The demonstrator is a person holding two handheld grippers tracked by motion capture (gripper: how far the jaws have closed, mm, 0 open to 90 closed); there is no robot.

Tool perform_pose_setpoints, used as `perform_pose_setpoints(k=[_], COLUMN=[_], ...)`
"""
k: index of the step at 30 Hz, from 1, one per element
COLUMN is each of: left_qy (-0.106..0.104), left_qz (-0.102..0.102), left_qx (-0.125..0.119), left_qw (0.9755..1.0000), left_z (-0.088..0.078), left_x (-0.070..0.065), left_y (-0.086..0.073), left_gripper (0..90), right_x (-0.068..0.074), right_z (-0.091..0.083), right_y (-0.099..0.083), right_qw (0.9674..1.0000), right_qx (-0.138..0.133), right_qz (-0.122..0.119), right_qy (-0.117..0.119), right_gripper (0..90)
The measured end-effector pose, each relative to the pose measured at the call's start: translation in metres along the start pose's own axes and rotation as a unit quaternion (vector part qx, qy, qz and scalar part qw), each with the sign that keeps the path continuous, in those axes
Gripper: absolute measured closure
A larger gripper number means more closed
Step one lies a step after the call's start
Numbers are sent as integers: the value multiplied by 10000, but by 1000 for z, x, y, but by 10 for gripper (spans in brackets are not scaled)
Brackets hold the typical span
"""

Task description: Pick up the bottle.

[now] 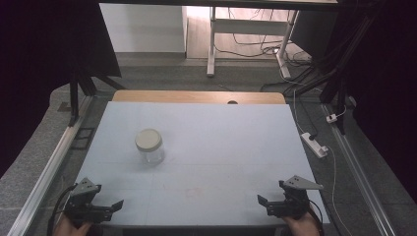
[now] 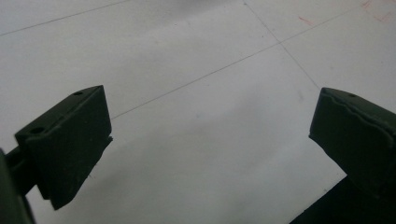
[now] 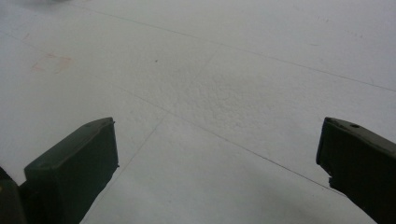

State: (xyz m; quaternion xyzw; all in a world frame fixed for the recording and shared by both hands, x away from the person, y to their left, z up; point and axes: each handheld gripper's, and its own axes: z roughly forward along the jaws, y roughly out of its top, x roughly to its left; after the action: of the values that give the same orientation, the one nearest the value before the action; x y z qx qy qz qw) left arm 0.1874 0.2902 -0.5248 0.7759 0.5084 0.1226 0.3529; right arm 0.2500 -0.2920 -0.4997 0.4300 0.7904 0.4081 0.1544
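**High view: 2 hand-held grippers wait at the near edge, jar stands apart**

High view shows a pale tabletop with a clear glass jar standing upright on its left half, closed with a cream lid. The jar is well apart from both tools and nothing touches it.

At the near left corner, the left hand-held gripper rests low over the tabletop, held by a hand that enters from the bottom edge. In the left gripper view its 2 black jaws stand wide apart, with bare white surface and thin seam lines between them.

At the near right corner, the right hand-held gripper sits likewise, a grey three-cornered plate on top. In the right gripper view its jaws are also spread wide, grasping nothing, with a faint reddish stain on the surface farther off.
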Motion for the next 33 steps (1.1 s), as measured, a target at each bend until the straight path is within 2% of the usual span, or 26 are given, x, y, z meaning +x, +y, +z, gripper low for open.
perform_pose_setpoints(k=[8, 19, 23, 26, 33], left_qy=[-22, 79, -27, -3, -164], left_qz=[-79, 217, 226, 249, 394], left_qx=[-94, -227, -337, -389, -535], left_qw=[9999, 9995, 9992, 9989, 9977], left_z=[-2, -4, -6, -7, -4], left_x=[2, -4, -3, -3, -2], left_y=[0, 7, 8, 10, 15], left_gripper=[0, 0, 0, 0, 0], right_x=[0, 0, 0, 0, 0], right_z=[1, 1, 1, 1, 0], right_y=[0, 0, 0, 0, 0], right_qw=[10000, 10000, 10000, 10000, 10000], right_qx=[28, 31, 27, 27, 15], right_qz=[-38, -15, -11, -4, 6], right_qy=[39, 46, 46, 47, 22], right_gripper=[0, 0, 0, 0, 0])
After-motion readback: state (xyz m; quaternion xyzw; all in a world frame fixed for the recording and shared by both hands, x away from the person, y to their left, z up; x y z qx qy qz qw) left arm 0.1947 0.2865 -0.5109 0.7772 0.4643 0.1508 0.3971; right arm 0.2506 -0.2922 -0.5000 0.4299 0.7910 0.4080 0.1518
